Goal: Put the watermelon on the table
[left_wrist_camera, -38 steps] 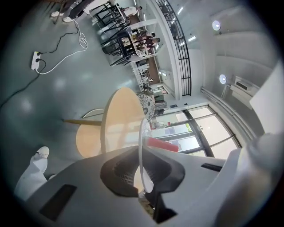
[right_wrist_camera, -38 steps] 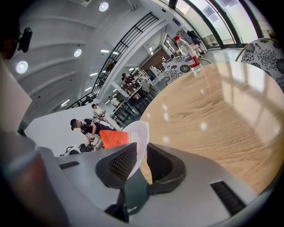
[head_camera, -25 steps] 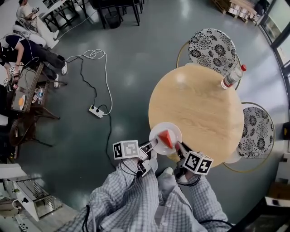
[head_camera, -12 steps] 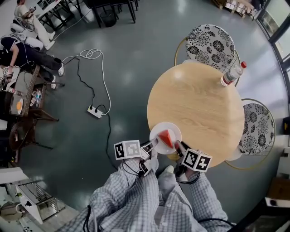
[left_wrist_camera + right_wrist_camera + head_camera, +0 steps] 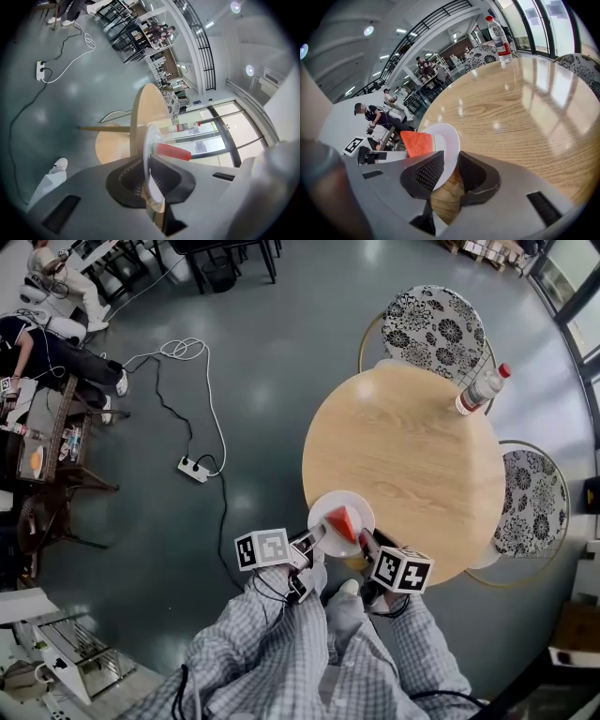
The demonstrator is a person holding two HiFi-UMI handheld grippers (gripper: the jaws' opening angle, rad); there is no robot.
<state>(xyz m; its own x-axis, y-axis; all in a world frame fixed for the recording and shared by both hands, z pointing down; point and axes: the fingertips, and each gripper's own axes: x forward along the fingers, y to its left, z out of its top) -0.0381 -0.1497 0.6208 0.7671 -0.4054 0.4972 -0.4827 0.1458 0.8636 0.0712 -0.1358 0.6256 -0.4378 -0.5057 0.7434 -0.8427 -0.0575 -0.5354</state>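
Note:
A red watermelon slice (image 5: pixel 344 521) lies on a small white plate (image 5: pixel 327 511) at the near edge of the round wooden table (image 5: pixel 412 456). My left gripper (image 5: pixel 317 536) is shut on the plate's left rim (image 5: pixel 149 154), with the watermelon slice (image 5: pixel 173 151) just beyond its jaws. My right gripper (image 5: pixel 364 542) is at the plate's near right side. Its jaws stand open around the plate's rim (image 5: pixel 446 140), and bare wood shows in the gap beside it. The watermelon slice (image 5: pixel 418 143) sits to the left of that gripper (image 5: pixel 449 171).
A plastic water bottle (image 5: pixel 480 390) stands at the table's far right edge. Two patterned chairs (image 5: pixel 436 329) (image 5: pixel 530 507) flank the table. A power strip (image 5: pixel 192 468) and cables lie on the floor to the left. People sit at the far left.
My right gripper has turned slightly at the plate's rim. The plate, the watermelon and my left gripper have stayed where they were.

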